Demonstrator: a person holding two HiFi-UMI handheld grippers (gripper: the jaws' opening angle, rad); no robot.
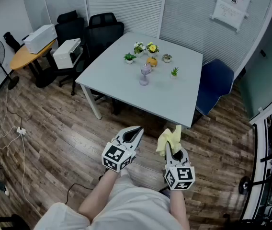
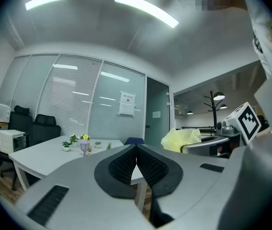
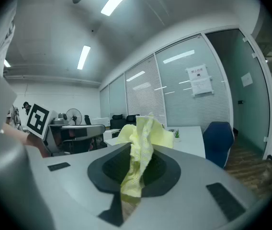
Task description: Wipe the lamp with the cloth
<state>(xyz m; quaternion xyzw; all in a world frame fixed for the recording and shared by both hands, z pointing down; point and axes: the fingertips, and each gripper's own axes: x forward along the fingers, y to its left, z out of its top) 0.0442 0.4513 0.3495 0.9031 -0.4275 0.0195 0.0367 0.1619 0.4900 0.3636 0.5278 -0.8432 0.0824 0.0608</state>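
Lamp [image 1: 144, 74] sits on desk [image 1: 186, 102] well ahead of both: right hand-held gripper [image 1: 173, 151] is clamped on cloth [image 1: 166, 139], left hand-held gripper [image 1: 137, 131] is closed and empty, so I'd close in, brace the base, wipe lightly.

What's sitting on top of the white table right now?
On the table stand a small lamp, several little potted plants and an orange object too small to identify; nothing covers them.
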